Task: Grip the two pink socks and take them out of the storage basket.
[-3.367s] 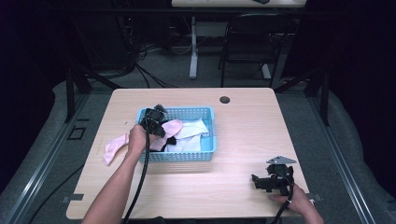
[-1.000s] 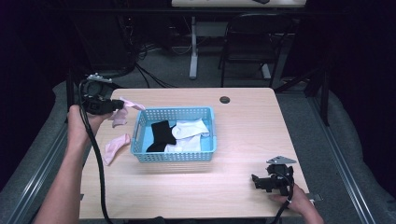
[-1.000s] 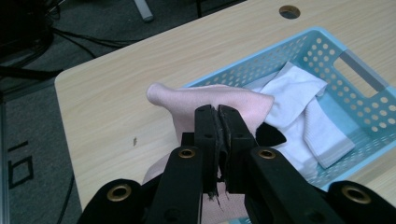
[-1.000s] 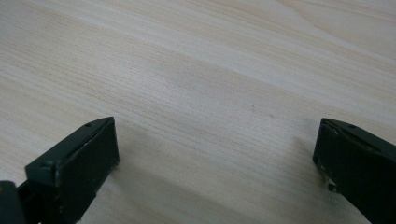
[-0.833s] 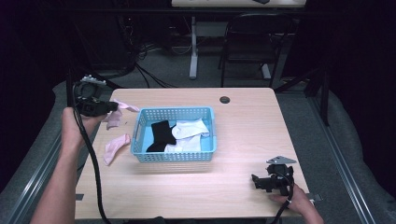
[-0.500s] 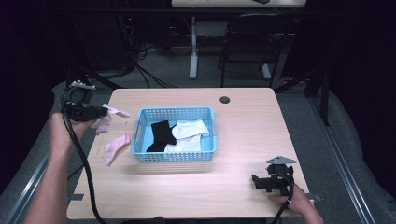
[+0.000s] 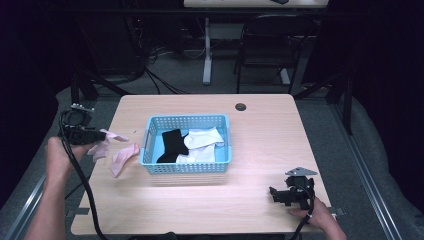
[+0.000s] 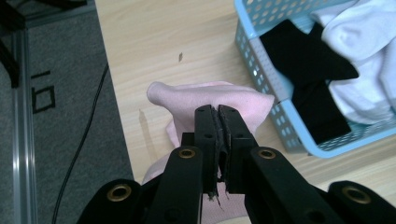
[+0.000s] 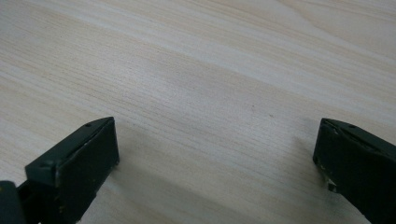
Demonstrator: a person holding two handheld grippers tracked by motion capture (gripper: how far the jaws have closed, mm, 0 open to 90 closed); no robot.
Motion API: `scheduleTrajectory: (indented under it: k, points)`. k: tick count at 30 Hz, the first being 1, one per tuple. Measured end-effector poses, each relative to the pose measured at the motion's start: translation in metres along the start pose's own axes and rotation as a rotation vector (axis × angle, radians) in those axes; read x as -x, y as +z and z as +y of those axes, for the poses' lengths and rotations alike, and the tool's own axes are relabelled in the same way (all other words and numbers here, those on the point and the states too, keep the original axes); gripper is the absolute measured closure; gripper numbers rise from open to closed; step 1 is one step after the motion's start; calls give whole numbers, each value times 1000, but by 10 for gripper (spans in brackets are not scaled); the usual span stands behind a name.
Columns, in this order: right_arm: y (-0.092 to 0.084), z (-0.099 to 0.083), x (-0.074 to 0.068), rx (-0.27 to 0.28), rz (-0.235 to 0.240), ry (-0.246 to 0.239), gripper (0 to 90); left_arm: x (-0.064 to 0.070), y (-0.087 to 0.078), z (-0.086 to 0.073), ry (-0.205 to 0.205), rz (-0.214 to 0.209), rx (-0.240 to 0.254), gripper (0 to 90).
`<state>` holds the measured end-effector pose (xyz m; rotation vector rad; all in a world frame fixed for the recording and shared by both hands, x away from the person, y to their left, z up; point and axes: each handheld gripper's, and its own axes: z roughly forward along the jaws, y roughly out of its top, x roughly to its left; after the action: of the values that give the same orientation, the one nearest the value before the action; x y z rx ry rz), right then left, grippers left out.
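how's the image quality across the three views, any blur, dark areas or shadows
High view: table evenly lit, surroundings nearly black, slightly soft. Left gripper view: sharp on the pink sock and blue basket. Right gripper view: wood grain clear, open right tool casts soft shadows, jaw edges slightly blurred.

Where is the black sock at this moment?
In the high view, the black sock lies in the blue basket, at its left, touching the white socks.

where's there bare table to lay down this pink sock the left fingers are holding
Broad bare wood lies between the blue plastic basket and the table's right edge, and in front of the basket toward the right gripper. The left strip is crowded: the held pink sock and a second pink sock sit beside the basket.
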<state>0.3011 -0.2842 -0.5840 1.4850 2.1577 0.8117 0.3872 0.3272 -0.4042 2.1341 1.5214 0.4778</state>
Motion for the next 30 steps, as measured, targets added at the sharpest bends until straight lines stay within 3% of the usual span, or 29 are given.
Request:
scheduleTrajectory:
  k: [10, 18, 30]
  points:
    - [0, 0, 0, 0, -2, 0, 0, -7, 25, -15, -44, -14, -46, 869]
    - [0, 0, 0, 0, -3, 1, 0, -7, 47, -22, -37, -39, -88, 869]
    - [0, 0, 0, 0, -2, 1, 0, -7, 86, -36, -69, -51, -167, 864]
